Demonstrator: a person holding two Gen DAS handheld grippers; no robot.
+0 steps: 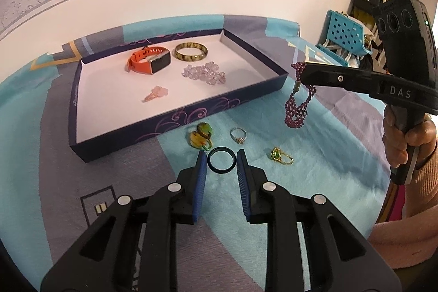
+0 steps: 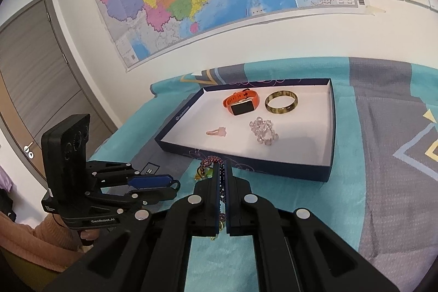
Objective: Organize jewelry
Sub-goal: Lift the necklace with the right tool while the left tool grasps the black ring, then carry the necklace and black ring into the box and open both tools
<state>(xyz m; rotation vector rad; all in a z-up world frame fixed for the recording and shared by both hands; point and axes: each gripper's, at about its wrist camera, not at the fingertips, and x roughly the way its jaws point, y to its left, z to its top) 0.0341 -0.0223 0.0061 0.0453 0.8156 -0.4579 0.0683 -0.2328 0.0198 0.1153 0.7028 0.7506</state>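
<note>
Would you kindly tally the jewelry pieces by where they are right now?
In the box: 4 (watch, bangle, crystal bracelet, pink clip)
On the cloth: 3
Held in jaws: 2 (dark ring, purple bracelet)
Total: 9

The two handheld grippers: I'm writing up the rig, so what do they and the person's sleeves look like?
Both are black plastic with silver rivets. The left gripper has blue ribbed pads on its fingers and white "GenRobot.AI" lettering on its body. The right gripper bears "DAS" in white, with a boxy black camera housing on top. Each sits on a pistol-style handle. The sleeves are peach-orange knit.
</note>
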